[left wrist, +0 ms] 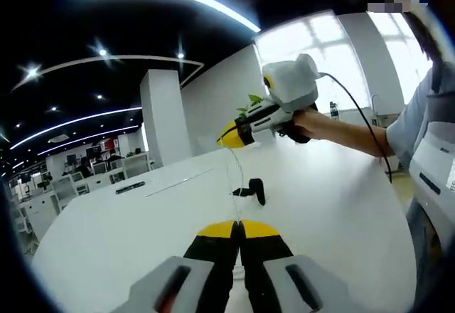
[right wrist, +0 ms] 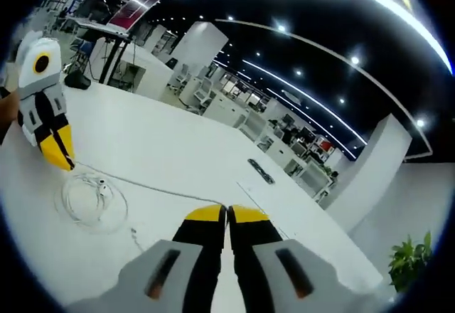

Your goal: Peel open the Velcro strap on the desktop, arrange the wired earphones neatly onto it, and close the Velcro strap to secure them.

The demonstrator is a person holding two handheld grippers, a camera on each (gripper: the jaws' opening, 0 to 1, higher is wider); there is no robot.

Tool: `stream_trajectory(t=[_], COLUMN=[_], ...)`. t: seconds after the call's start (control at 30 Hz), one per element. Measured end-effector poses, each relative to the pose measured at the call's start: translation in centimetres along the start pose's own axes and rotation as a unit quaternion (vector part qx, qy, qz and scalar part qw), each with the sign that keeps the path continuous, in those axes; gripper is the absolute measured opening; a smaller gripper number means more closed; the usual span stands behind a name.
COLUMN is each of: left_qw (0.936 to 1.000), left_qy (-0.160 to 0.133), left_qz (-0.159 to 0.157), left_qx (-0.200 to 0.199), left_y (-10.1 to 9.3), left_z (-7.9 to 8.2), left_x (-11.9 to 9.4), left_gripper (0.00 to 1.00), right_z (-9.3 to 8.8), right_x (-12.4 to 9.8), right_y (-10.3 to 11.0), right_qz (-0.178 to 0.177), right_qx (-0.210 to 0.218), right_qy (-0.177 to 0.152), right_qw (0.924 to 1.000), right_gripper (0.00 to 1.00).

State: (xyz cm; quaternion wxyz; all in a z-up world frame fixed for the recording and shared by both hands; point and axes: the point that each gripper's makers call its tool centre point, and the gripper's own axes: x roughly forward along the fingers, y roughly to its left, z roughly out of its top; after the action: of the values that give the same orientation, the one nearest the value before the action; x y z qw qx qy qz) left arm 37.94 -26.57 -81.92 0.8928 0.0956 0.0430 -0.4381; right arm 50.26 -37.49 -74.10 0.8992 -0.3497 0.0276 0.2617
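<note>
A thin white earphone cable is stretched between my two grippers over the white desk. My left gripper is shut on its near end. My right gripper, held by a hand, is shut on the far end, above the desk. A black Velcro strap lies on the desk just beside the taut cable. In the right gripper view the earphones lie as a loose coil with the earbuds on top, right under the left gripper. The cable runs from there to my right gripper.
A flat black object lies further out on the desk. A person's arm reaches in from the right. A green plant and a white pillar stand beyond the desk, with office desks and chairs behind.
</note>
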Motion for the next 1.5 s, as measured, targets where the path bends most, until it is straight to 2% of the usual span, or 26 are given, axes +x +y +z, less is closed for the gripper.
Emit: stream_trajectory(t=[0.2,0.3,0.37,0.43,0.47,0.5,0.57,0.67,0.73,0.83,0.9,0.97,1.0,1.03,1.13,1.2,1.3,1.37,1.43,1.47,1.5], left_qw=[0.9998,0.9992,0.999,0.999,0.999,0.999,0.9988,0.9988,0.9989,0.9992,0.9992,0.999,0.9989,0.9988,0.9985,0.9984,0.9982,0.9981,0.9979,0.9978,0.9977], left_qy=[0.009,0.026,0.027,0.027,0.022,0.016,0.014,0.019,0.021,0.022,0.027,0.031,0.033,0.034,0.041,0.043,0.046,0.047,0.049,0.049,0.05], left_qz=[-0.012,-0.028,-0.029,-0.028,-0.034,-0.042,-0.047,-0.042,-0.035,-0.029,-0.025,-0.027,-0.029,-0.031,-0.036,-0.036,-0.038,-0.04,-0.043,-0.044,-0.045], left_qx=[-0.011,-0.003,0.019,0.023,0.018,0.008,0.003,0.016,0.02,0.017,0.018,0.018,0.018,0.018,0.011,0.008,0.006,0.006,0.005,0.006,0.006], left_y=[-1.1,-2.1,-2.5,-2.5,-2.7,-2.8,-2.9,-2.7,-2.3,-1.8,-1.6,-1.7,-1.9,-2.0,-2.3,-2.2,-2.3,-2.4,-2.6,-2.7,-2.8], left_z=[-0.5,-1.1,-1.3,-1.3,-1.2,-0.9,-0.8,-0.9,-1.0,-1.2,-1.4,-1.6,-1.7,-1.7,-1.9,-1.9,-2.0,-2.1,-2.1,-2.1,-2.1], left_x=[-0.4,-0.1,0.3,0.4,0.4,0.5,0.5,0.4,0.0,-0.3,-0.2,0.2,0.4,0.5,1.0,1.1,1.4,1.6,1.8,1.9,2.1], left_gripper=[0.05,0.05,0.06,0.07,0.08,0.09,0.13,0.17,0.18,0.18,0.18,0.17,0.17,0.17,0.17,0.17,0.17,0.17,0.17,0.17,0.17], right_z=[1.1,2.5,4.2,6.3,7.2,7.5,7.9,6.8,5.4,3.4,2.6,1.6,0.7,-0.1,-1.9,-2.8,-3.2,-3.0,-2.3,-1.8,-1.5], right_x=[0.7,1.5,1.8,1.9,1.8,1.9,2.3,3.2,4.0,4.8,5.3,5.8,6.1,6.2,5.9,5.2,3.5,2.6,1.8,1.3,1.2], right_y=[-1.0,0.5,1.9,3.6,4.5,5.2,6.7,8.2,8.5,9.0,8.6,8.5,8.6,8.7,8.2,7.5,6.7,6.4,7.0,7.8,8.2], right_qz=[-0.01,0.021,0.049,0.09,0.114,0.132,0.176,0.213,0.224,0.244,0.238,0.233,0.232,0.233,0.23,0.222,0.22,0.222,0.234,0.253,0.261], right_qx=[0.006,0.023,0.032,0.059,0.077,0.101,0.12,0.145,0.165,0.197,0.215,0.215,0.193,0.185,0.205,0.191,0.187,0.199,0.21,0.227,0.234], right_qy=[-0.017,-0.047,-0.078,-0.122,-0.145,-0.155,-0.167,-0.161,-0.145,-0.132,-0.13,-0.118,-0.103,-0.087,-0.061,-0.053,-0.051,-0.052,-0.054,-0.052,-0.05], right_qw=[0.9998,0.9984,0.9952,0.9866,0.9799,0.9738,0.9626,0.9527,0.9495,0.9406,0.9382,0.941,0.9478,0.9508,0.9494,0.9546,0.956,0.9532,0.9476,0.9393,0.9351], right_gripper=[0.04,0.04,0.04,0.04,0.04,0.04,0.04,0.04,0.04,0.04,0.04,0.04,0.04,0.06,0.1,0.1,0.11,0.11,0.11,0.11,0.11])
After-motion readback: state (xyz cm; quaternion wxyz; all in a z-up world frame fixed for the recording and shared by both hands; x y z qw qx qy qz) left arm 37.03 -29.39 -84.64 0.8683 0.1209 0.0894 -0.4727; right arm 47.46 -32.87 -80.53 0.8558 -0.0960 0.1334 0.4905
